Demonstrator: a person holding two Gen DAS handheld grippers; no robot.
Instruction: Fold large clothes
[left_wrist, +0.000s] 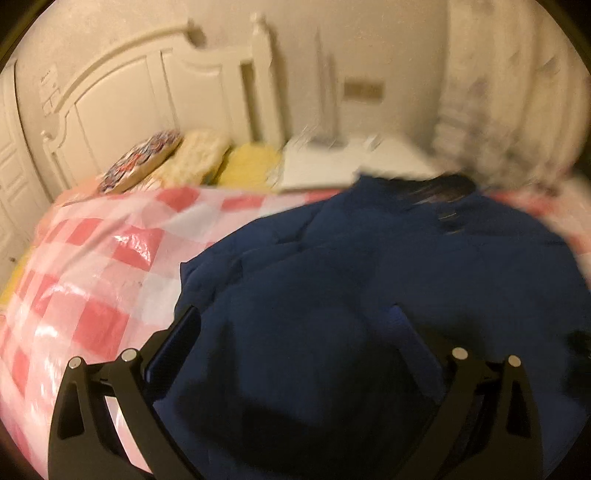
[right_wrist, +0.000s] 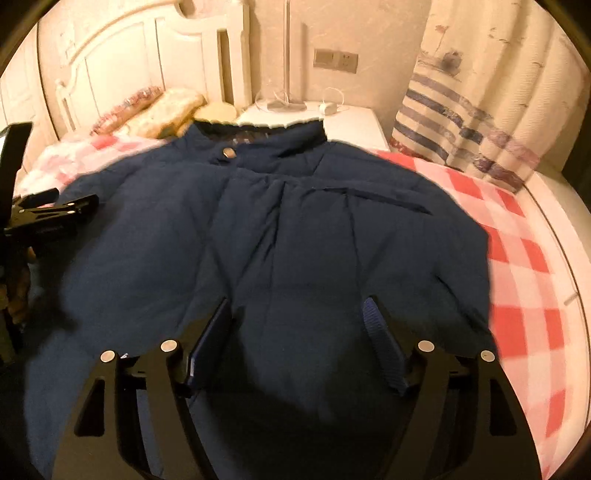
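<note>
Progress: early to middle stage, in my judgement. The dark navy padded jacket (right_wrist: 280, 236) lies spread front-up on the bed, over the pink-and-white checked bed cover (right_wrist: 517, 266), its collar (right_wrist: 258, 136) toward the white panelled headboard (right_wrist: 122, 62). The sleeves appear drawn in over the body on both sides, though the left wrist view is too blurred to confirm this. The hem-to-collar fold is not yet done.

Tools: the right tool (right_wrist: 295, 343) hangs over the lower front of the jacket, jaws apart, no cloth between the blue pads (right_wrist: 384, 354). The left tool (left_wrist: 295, 332) stands likewise spread over the jacket's left side, holding nothing.

Surroundings: patterned pillows (right_wrist: 155, 107) lie against the headboard; a white bedside cabinet (right_wrist: 351, 118) carries a lamp base and cable; a striped curtain (right_wrist: 461, 110) hangs at right.

Obstructions: none on the jacket itself. The thick padding is likely to spring back when folded.
</note>
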